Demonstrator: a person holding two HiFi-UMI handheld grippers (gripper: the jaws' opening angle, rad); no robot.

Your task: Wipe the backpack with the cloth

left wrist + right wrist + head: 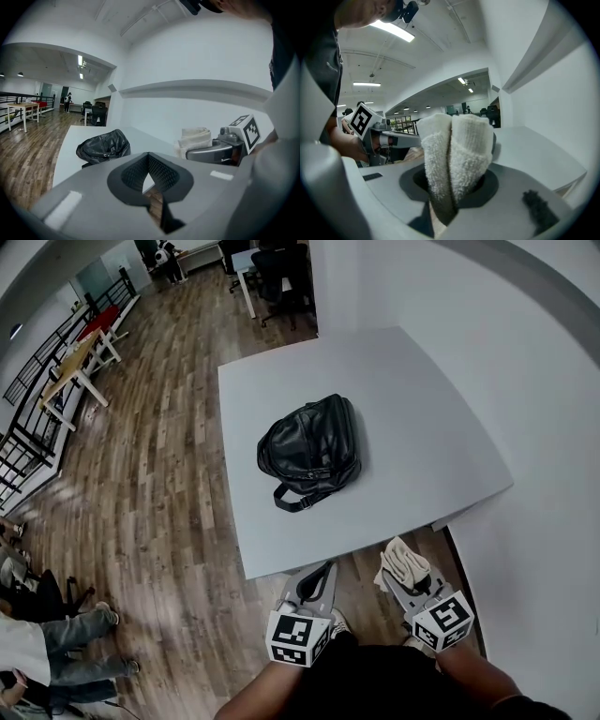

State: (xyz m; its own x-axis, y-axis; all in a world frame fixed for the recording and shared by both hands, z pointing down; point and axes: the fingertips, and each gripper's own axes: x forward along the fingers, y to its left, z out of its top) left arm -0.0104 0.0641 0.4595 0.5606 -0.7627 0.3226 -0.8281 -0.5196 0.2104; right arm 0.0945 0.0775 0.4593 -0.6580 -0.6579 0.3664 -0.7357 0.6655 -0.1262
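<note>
A black leather backpack (311, 451) (104, 145) lies on its side in the middle of the white table (422, 418), its strap trailing toward the near edge. Both grippers hang below that near edge, short of the bag. My right gripper (401, 568) (452, 183) is shut on a folded white terry cloth (404, 562) (457, 150), which sticks up out of the jaws. My left gripper (323, 576) (148, 157) is shut with nothing in it, its tips meeting. In the left gripper view the cloth (194, 139) shows at the right, beyond the backpack.
A white wall (525, 352) runs along the table's right side and far end. Wooden floor (159, 474) lies left of the table. Desks (80, 362) and railings stand at the far left, office chairs (281, 268) at the back, and seated people (47, 643) at the lower left.
</note>
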